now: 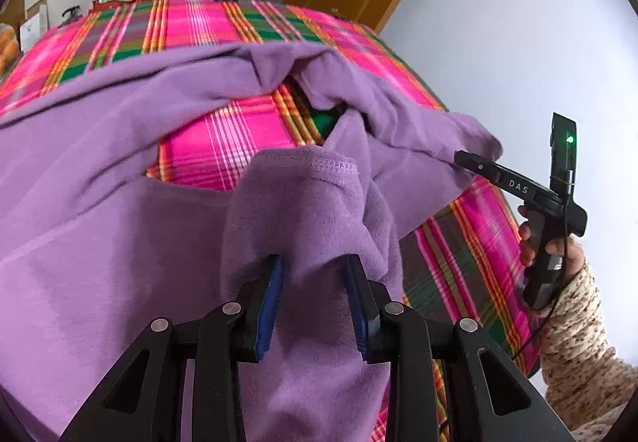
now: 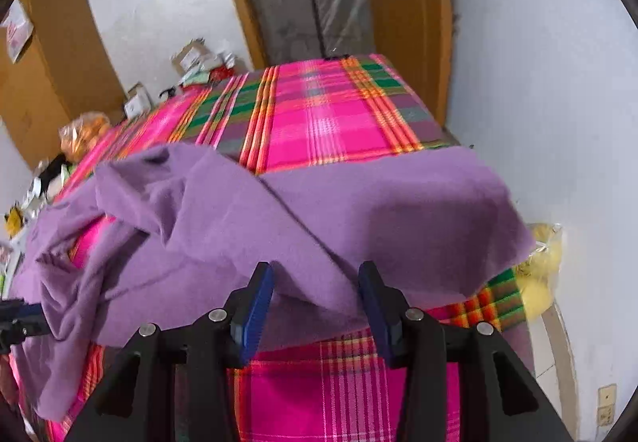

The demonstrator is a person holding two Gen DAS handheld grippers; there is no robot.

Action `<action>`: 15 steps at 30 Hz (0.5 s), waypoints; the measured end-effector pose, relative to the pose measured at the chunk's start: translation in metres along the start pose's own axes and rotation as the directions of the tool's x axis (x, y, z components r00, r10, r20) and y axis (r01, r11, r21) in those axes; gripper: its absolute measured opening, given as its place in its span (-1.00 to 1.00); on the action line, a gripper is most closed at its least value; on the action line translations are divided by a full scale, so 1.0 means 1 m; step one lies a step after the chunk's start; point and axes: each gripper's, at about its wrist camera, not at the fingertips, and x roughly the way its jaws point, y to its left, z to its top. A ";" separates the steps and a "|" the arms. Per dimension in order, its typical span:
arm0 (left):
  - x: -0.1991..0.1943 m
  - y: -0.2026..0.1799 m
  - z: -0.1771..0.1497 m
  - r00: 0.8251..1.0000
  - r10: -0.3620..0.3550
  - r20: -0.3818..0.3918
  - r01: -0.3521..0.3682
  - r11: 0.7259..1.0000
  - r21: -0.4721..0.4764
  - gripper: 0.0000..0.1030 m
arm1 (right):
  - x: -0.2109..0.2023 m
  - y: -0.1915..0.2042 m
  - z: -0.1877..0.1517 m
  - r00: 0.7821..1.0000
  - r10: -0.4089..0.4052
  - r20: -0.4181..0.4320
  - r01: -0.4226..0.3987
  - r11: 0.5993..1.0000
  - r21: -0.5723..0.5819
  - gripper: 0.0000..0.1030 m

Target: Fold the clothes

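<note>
A purple fleece garment (image 1: 99,171) lies spread and rumpled over the pink plaid bed cover (image 1: 191,23). My left gripper (image 1: 315,274) has its jaws around a bunched, hemmed cuff of the garment, lifted off the bed. The right gripper (image 1: 464,159) shows at the right of the left wrist view, its tip in the garment's far edge. In the right wrist view the right gripper (image 2: 317,282) has its blue pads either side of the garment's (image 2: 359,211) near edge, raised above the plaid cover (image 2: 327,119). The left gripper's tip (image 2: 24,316) shows at the far left.
The bed fills most of both views. A white wall (image 2: 550,83) runs along its right side, a wooden door (image 2: 406,11) stands at the far end. Boxes and bags (image 2: 191,63) are piled along the left. A yellow bag (image 2: 538,274) sits by the bed's right edge.
</note>
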 end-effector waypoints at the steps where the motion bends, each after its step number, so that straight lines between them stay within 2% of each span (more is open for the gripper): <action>1: 0.003 0.001 0.000 1.000 -0.003 -0.004 0.003 1.000 -0.005 -0.38 | 0.001 0.002 -0.001 1.000 -0.009 -0.002 0.009 1.000 -0.014 -0.12; 3: 0.008 0.002 -0.001 1.000 -0.009 -0.009 0.009 1.000 -0.013 -0.38 | 0.003 0.003 0.001 1.000 -0.015 0.001 0.015 1.000 -0.026 -0.16; 5: 0.008 0.003 -0.003 1.000 -0.020 0.007 0.020 1.000 -0.012 -0.38 | 0.004 0.005 0.003 1.000 -0.027 0.000 0.027 0.999 -0.031 -0.45; 6: 0.007 0.004 -0.004 1.000 -0.027 0.016 0.028 1.000 -0.012 -0.38 | 0.003 0.005 0.005 1.000 -0.028 0.000 0.028 0.999 -0.034 -0.78; 7: 0.007 0.005 -0.006 0.999 -0.035 0.026 0.035 0.999 -0.013 -0.38 | 0.003 0.006 0.007 1.000 -0.021 0.001 0.021 0.999 -0.040 -0.94; 11: 0.004 0.010 -0.011 0.996 -0.067 0.066 0.068 0.997 -0.021 -0.36 | -0.002 0.009 0.017 1.000 -0.009 0.024 0.010 0.999 -0.045 -0.94; 15: 0.004 0.012 -0.013 0.994 -0.081 0.075 0.083 0.996 -0.030 -0.36 | -0.014 0.007 0.034 0.995 -0.025 0.102 0.026 1.000 -0.010 -0.95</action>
